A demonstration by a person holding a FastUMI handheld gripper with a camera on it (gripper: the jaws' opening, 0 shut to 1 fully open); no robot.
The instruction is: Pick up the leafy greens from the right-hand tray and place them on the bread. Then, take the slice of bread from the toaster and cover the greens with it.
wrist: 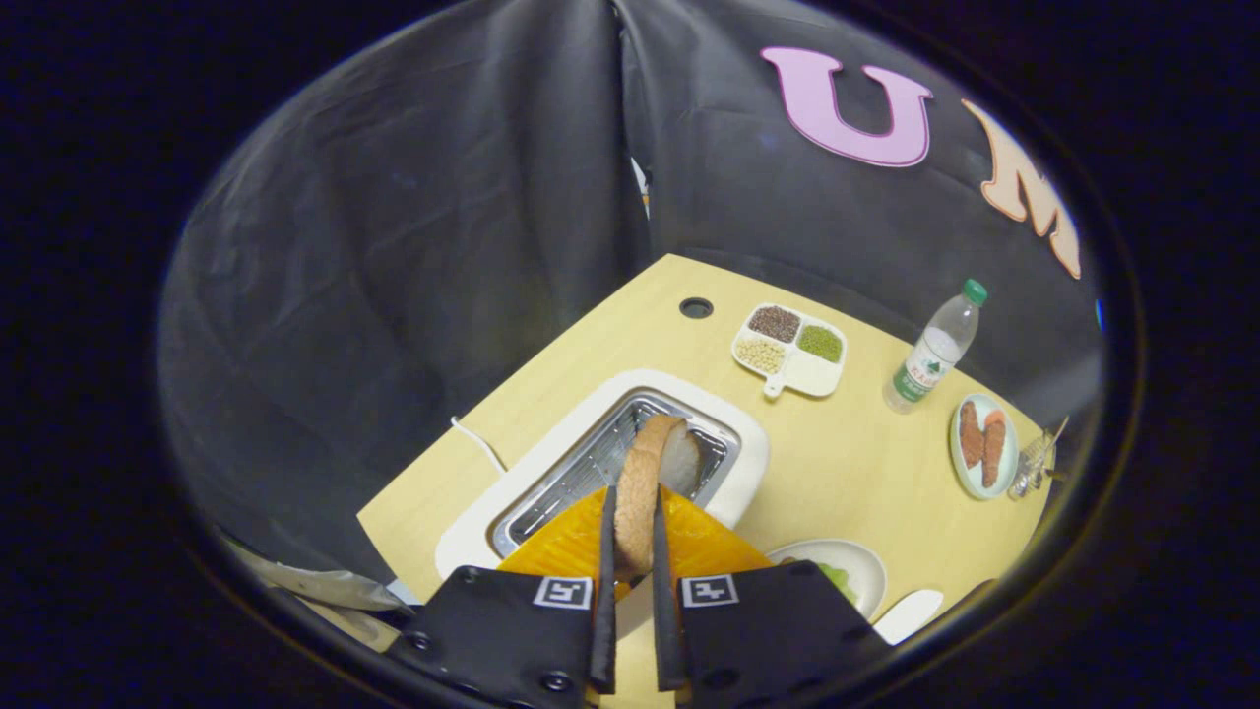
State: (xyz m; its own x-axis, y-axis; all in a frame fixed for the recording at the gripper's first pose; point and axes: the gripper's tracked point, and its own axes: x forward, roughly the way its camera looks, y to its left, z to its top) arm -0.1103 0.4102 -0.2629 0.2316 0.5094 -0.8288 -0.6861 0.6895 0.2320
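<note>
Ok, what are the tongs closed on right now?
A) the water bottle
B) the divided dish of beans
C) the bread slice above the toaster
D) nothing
C: both fingers of the tongs press on the edges of the bread slice, held over the toaster slot.

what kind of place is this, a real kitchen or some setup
Likely a staged kitchen-style booth, not a real kitchen: black cloth walls enclose one wooden table holding a toaster. The gripper is clamped on a bread slice.

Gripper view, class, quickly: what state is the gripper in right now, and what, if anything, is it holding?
Gripper: closed, both fingers pressing a brown-crusted slice of bread held above the white toaster.
</note>
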